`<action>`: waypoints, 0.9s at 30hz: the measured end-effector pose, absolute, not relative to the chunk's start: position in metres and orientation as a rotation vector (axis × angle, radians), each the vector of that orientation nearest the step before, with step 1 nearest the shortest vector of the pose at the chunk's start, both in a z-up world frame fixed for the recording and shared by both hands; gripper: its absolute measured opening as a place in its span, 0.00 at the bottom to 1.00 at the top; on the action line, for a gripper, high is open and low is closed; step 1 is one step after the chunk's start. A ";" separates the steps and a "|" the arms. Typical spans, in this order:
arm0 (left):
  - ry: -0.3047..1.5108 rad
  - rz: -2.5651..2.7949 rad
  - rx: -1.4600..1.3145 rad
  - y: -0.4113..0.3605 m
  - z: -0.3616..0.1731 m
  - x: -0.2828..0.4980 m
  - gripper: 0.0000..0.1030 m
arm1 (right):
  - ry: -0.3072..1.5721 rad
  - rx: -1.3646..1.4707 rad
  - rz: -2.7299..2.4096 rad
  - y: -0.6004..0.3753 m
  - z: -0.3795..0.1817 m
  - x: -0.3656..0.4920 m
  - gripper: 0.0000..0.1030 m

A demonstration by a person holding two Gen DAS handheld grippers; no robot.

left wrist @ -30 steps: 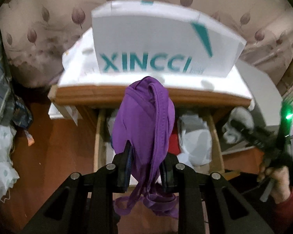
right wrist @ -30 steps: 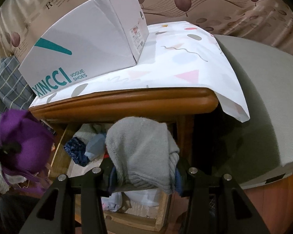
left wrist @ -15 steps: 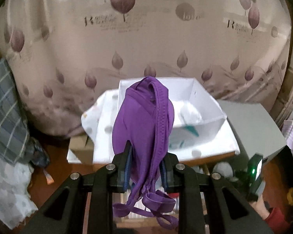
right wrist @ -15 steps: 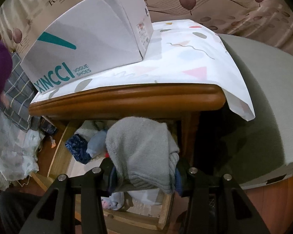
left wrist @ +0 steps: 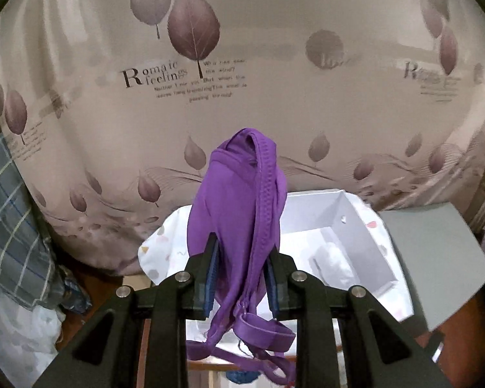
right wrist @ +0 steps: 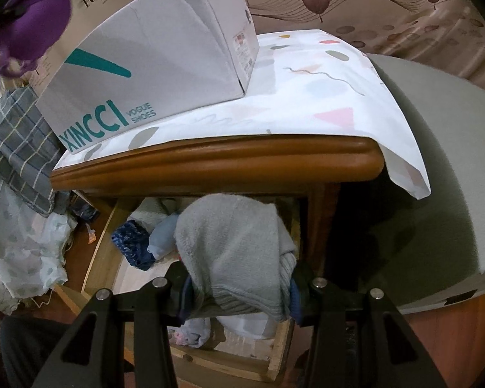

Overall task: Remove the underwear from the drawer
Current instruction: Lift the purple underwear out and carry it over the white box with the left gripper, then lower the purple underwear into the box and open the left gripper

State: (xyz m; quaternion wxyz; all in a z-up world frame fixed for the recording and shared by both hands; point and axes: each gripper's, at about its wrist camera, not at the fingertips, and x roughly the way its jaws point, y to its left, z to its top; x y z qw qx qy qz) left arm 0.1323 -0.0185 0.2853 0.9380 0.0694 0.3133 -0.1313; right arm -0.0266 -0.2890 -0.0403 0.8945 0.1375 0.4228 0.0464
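The purple underwear [left wrist: 239,213] between the jaws of the left gripper [left wrist: 241,274] hides the near-left part of the open shoe box [left wrist: 349,226] and the jaws' inner faces; its straps run under the lower picture edge. The grey knitted garment [right wrist: 232,249] between the jaws of the right gripper [right wrist: 237,294] hides the middle of the drawer [right wrist: 106,242]. The small print on the curtain [left wrist: 274,97] beyond the left jaws is too blurred to read.

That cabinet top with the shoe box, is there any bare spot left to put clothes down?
Yes: the patterned cloth lies bare right of the shoe box, up to the grey surface. The open box has room beside a white bundle. The drawer below is crowded with clothes.
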 end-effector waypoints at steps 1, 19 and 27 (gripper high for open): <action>0.659 -0.263 0.141 -0.021 0.279 0.142 0.22 | 0.876 0.285 0.098 -0.288 -0.040 -0.027 0.44; 0.819 -0.228 0.235 -0.044 0.177 0.215 0.23 | 0.897 0.288 0.114 -0.284 -0.045 -0.022 0.44; 0.820 -0.231 0.302 -0.075 0.173 0.217 0.30 | 0.902 0.280 0.115 -0.281 -0.046 -0.021 0.44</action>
